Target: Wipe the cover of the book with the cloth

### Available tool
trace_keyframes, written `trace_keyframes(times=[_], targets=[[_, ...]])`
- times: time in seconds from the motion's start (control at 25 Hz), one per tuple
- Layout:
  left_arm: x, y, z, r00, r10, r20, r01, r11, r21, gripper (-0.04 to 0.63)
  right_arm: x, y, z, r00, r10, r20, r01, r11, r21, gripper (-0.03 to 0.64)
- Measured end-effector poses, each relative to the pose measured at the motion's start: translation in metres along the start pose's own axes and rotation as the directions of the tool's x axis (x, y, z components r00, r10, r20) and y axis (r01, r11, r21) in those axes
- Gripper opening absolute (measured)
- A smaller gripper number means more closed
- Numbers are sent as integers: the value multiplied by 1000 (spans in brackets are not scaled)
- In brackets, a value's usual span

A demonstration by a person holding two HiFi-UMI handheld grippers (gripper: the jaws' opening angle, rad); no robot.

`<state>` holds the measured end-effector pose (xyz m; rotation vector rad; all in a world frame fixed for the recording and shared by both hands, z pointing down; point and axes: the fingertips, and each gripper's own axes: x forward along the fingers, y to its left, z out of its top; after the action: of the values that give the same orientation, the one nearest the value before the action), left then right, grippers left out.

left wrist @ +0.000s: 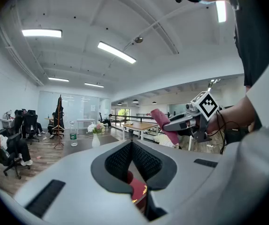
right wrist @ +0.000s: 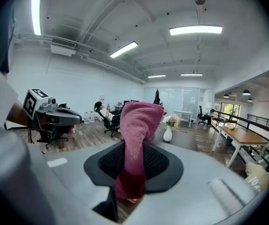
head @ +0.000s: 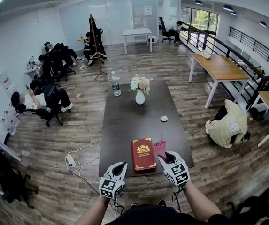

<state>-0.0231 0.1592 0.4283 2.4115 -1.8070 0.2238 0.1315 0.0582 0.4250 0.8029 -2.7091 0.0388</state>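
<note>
Right now, my right gripper (head: 168,162) clamps the pink cloth (head: 160,148) — the red book (head: 143,153) lies at the near end of the table (head: 125,121), just at its nine o'clock, long axis twelve-to-six (this hand looks nearer). My left gripper (head: 119,168) is pinched closed, empty.

Left gripper (head: 123,165) jaws together; right gripper (head: 164,159) jaws on cloth (right wrist: 137,123)

A dark rectangular tabletop (head: 125,121) stands on a wooden floor (head: 54,144). A red book (head: 143,153) lies flat near its near edge. A white vase (head: 140,96) of flowers and a bottle (head: 116,85) stand toward the far end, and a small white object (head: 164,118) lies at mid-right.
</note>
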Motion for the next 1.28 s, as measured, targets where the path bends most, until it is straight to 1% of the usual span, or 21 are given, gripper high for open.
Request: trace_keyframes(times=[0.12, 0.44, 0.64, 0.8, 0.92, 1.08, 1.16, 1.28], targets=[[0, -1, 2, 1000, -7, 3, 7, 1000, 9, -5, -1, 3, -5, 1000, -1, -16, 1, 1000, 10, 104], [-5, 5, -7, 1000, -19, -22, 18, 1000, -16, -5, 3, 11, -11, 999, -7, -46, 8, 1000, 22, 104], [-8, 9, -11, 999, -35, -15, 35, 999, -20, -5, 7, 18, -16, 998, -21, -67, 23, 999, 25, 104], [-11, 15, -22, 999, -48, -23, 47, 998, -32, -5, 8, 23, -16, 997, -42, -64, 44, 999, 27, 104], [-14, 14, -30, 997, -64, -33, 63, 997, -51, -5, 2, 26, -21, 996, -65, -67, 68, 996, 50, 106], [-12, 15, -41, 996, -84, -43, 82, 996, -47, -5, -1, 25, -36, 992, -90, -89, 99, 991, 93, 106], [-12, 16, -48, 995, -79, -55, 76, 995, -64, -5, -2, 27, -45, 991, -85, -103, 97, 988, 117, 106], [-8, 20, -57, 995, -74, -67, 70, 995, -70, -5, 3, 28, -49, 992, -68, -103, 79, 991, 108, 107]])
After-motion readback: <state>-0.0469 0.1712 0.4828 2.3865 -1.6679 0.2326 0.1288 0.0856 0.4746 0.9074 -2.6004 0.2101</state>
